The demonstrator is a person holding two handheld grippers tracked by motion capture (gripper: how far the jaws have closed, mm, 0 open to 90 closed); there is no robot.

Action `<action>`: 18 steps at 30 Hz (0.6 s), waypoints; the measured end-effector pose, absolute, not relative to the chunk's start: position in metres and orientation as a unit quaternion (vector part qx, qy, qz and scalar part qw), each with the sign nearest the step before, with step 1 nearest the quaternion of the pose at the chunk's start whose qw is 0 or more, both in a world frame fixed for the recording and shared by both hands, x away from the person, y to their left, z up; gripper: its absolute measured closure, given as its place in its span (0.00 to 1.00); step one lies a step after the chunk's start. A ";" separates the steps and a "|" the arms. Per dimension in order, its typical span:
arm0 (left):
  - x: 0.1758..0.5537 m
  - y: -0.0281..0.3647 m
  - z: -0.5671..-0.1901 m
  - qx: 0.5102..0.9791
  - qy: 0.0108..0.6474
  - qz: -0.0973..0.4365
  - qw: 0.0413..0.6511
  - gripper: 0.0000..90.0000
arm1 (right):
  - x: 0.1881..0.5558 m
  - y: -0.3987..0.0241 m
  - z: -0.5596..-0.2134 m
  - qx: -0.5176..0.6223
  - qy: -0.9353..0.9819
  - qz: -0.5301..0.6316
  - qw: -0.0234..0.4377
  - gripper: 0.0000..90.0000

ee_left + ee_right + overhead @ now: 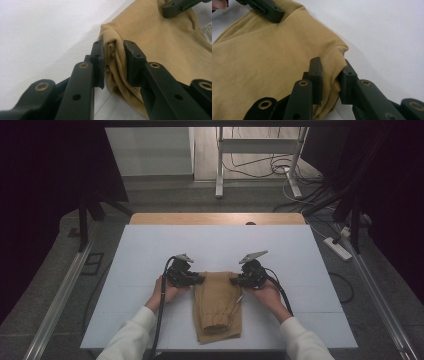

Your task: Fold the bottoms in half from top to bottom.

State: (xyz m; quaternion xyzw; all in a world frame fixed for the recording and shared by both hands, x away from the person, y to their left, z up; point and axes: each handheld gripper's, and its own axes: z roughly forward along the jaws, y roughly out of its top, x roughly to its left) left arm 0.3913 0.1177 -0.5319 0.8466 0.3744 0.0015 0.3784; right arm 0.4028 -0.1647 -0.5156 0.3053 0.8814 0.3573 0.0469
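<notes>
A: Where does the tan garment lie?

B: Folded into a long strip on the white table, near the middle of the near edge. Its lower end almost reaches that edge, and its upper end points toward the far edge.

A: How much room is around it?

B: Plenty. The white surface runs bare to the left edge, the right edge and the far edge, where a wooden strip shows behind the table.

A: And the hands?

B: Both forearms in white sleeves come in from the near edge and angle inward. The left gripper sits at the cloth's upper left corner and the right gripper at its upper right corner. Both lie low and roughly level, their tips facing each other across the cloth.

A: What do the jaws do?

B: In the left gripper view, the left gripper pinches a bunched fold of the cloth edge between its pads. In the right gripper view, the right gripper clamps the corner fold of the fabric the same way. Each view shows the other gripper's tip resting at the opposite corner.
</notes>
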 end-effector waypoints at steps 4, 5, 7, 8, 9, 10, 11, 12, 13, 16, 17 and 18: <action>0.390 0.117 -0.530 0.847 0.373 0.005 0.380 0.80 | 0.401 -0.164 -0.514 0.301 0.883 0.357 0.054 0.84; 0.390 0.117 -0.530 0.846 0.373 0.006 0.381 0.80 | 0.401 -0.164 -0.513 0.300 0.883 0.356 0.055 0.85; 0.390 0.118 -0.529 0.846 0.371 0.007 0.382 0.80 | 0.401 -0.164 -0.512 0.298 0.883 0.357 0.057 0.85; 0.390 0.118 -0.529 0.846 0.371 0.007 0.383 0.80 | 0.401 -0.164 -0.512 0.297 0.883 0.358 0.057 0.86; 0.391 0.118 -0.528 0.846 0.370 0.007 0.383 0.80 | 0.401 -0.164 -0.511 0.296 0.883 0.360 0.057 0.86; 0.391 0.118 -0.528 0.847 0.370 0.006 0.383 0.80 | 0.401 -0.164 -0.511 0.296 0.882 0.361 0.057 0.86; 0.391 0.118 -0.528 0.846 0.369 0.006 0.383 0.81 | 0.401 -0.164 -0.511 0.296 0.882 0.362 0.057 0.86; 0.391 0.118 -0.527 0.846 0.370 0.006 0.384 0.81 | 0.401 -0.164 -0.510 0.297 0.881 0.363 0.058 0.86; 0.391 0.118 -0.527 0.846 0.369 0.007 0.385 0.81 | 0.401 -0.164 -0.510 0.297 0.881 0.363 0.059 0.86; 0.391 0.119 -0.525 0.844 0.369 0.010 0.388 0.81 | 0.400 -0.164 -0.508 0.294 0.880 0.366 0.064 0.87; 0.392 0.119 -0.524 0.844 0.369 0.011 0.389 0.81 | 0.400 -0.164 -0.508 0.294 0.879 0.369 0.066 0.87; 0.392 0.119 -0.524 0.842 0.370 0.012 0.391 0.81 | 0.401 -0.164 -0.507 0.292 0.880 0.369 0.067 0.87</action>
